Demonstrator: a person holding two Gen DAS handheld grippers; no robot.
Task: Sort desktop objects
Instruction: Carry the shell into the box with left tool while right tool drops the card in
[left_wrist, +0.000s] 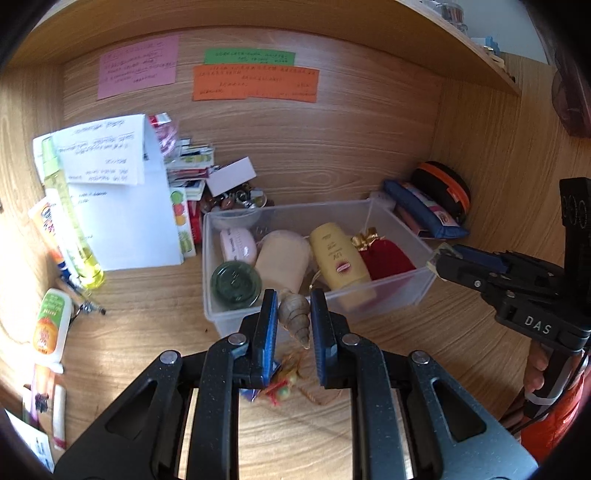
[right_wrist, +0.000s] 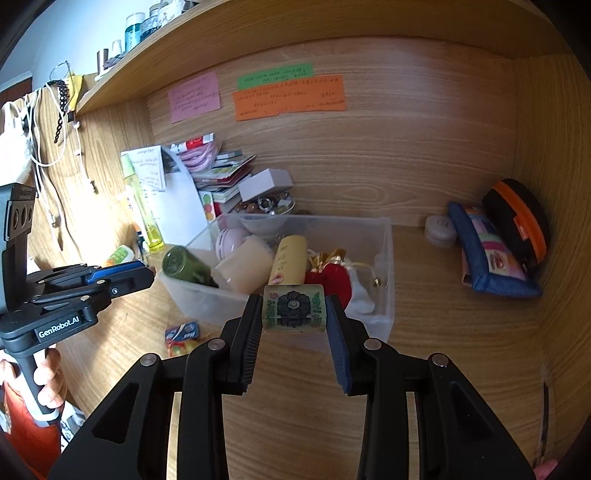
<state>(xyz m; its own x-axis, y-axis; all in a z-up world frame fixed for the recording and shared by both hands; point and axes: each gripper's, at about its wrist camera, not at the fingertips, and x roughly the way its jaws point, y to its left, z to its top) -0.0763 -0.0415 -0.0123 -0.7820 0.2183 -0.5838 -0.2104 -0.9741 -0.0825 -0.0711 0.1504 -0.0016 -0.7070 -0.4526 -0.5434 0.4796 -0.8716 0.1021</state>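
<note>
Left gripper (left_wrist: 293, 317) pinches hard, brittle spiral shell (left_wrist: 294, 317) at its belly; right gripper (right_wrist: 294, 308) clamps rigid, slick decorated block (right_wrist: 294, 308) by flat sides, both near the bin (right_wrist: 384, 254)'s front edge.

wood desk (right_wrist: 424, 332) in front of you: clear bin (right_wrist: 384, 288) mid-desk, candy wrappers (right_wrist: 181, 334) just left of it, blue pouch (right_wrist: 487, 258) well right, paper stack (left_wrist: 125, 206) left.

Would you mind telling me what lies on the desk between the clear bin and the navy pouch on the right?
Nothing: in the right wrist view only bare wood separates the clear bin from the navy pouch; a small grey round case sits further back.
</note>
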